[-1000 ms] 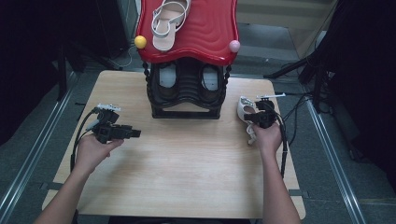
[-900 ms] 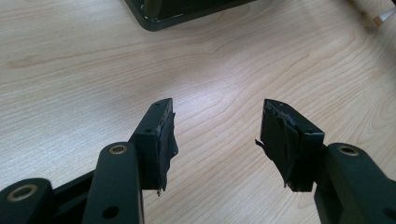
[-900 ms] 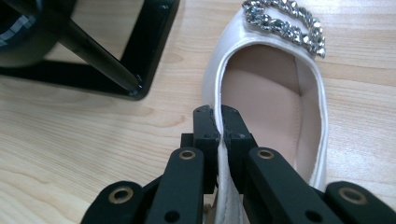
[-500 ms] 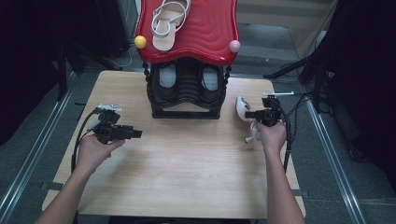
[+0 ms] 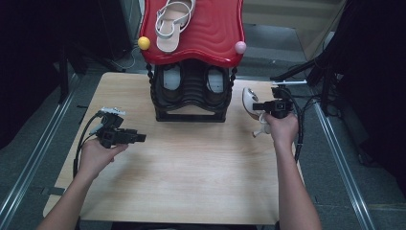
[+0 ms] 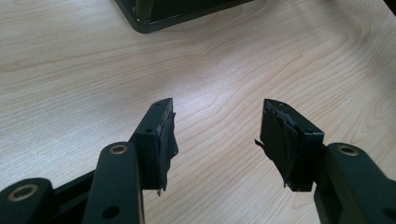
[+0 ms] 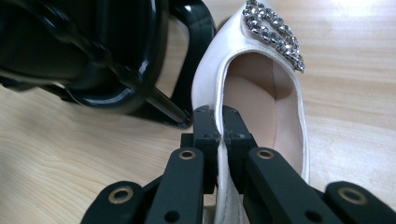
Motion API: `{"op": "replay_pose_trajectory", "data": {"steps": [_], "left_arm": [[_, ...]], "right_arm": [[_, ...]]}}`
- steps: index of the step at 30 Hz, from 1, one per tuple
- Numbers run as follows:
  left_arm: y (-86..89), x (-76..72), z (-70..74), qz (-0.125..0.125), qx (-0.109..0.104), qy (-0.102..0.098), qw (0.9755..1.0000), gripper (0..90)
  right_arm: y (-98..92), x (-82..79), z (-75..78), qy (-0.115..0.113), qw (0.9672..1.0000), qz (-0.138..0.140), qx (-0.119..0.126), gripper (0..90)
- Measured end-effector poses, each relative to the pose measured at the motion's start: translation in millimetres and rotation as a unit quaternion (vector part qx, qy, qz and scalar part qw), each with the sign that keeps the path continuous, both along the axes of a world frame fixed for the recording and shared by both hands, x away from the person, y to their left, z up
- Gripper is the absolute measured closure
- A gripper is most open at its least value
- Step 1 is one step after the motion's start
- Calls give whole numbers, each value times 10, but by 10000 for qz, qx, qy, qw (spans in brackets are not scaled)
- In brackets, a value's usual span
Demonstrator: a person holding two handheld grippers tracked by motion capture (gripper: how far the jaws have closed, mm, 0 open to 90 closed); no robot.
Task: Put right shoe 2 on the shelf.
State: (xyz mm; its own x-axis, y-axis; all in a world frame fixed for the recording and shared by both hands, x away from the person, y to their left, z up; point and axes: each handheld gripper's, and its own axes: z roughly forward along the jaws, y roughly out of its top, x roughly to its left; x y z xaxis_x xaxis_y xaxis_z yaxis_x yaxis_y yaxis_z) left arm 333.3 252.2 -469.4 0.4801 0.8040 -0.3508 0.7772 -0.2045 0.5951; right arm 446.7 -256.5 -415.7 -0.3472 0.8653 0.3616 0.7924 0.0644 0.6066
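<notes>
My right gripper (image 7: 220,126) is shut on the side wall of a white high-heeled shoe (image 7: 261,100) with a rhinestone buckle (image 7: 273,35). In the high view that shoe (image 5: 249,99) hangs off the right gripper (image 5: 261,106), lifted beside the right side of a black shoe rack (image 5: 191,93) with a red wavy top (image 5: 210,33). A beige strappy sandal (image 5: 170,24) lies on the red top. My left gripper (image 6: 217,135) stands open over bare wood; in the high view the left gripper (image 5: 139,138) is held at the table's left.
A wooden table (image 5: 182,177) carries the rack, whose lower shelves hold dark shoes (image 5: 172,79). A yellow ball (image 5: 143,43) and a pink ball (image 5: 240,47) cap the rack's corners. Cables (image 5: 299,124) trail at the right edge. Metal rails (image 5: 335,143) flank the table.
My right gripper has risen with the white shoe, lifting it off the table beside the rack. The left hand has kept still.
</notes>
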Motion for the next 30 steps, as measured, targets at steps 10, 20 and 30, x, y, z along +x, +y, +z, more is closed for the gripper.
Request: {"op": "replay_pose_trajectory", "data": {"steps": [10, 20, 30], "left_arm": [[-9, -6, 6, -34, -1, -21, 10000, 455], [-22, -12, 8, -48, -16, -25, 10000, 455], [-29, -14, 13, -89, -37, -49, 9999, 453]], "right_arm": [[61, 73, 352, -95, 9998, -3, 147, 886], [92, 126, 735, -286, 9994, -36, 178, 885], [85, 148, 1125, -471, 9985, -63, 268, 885]]}}
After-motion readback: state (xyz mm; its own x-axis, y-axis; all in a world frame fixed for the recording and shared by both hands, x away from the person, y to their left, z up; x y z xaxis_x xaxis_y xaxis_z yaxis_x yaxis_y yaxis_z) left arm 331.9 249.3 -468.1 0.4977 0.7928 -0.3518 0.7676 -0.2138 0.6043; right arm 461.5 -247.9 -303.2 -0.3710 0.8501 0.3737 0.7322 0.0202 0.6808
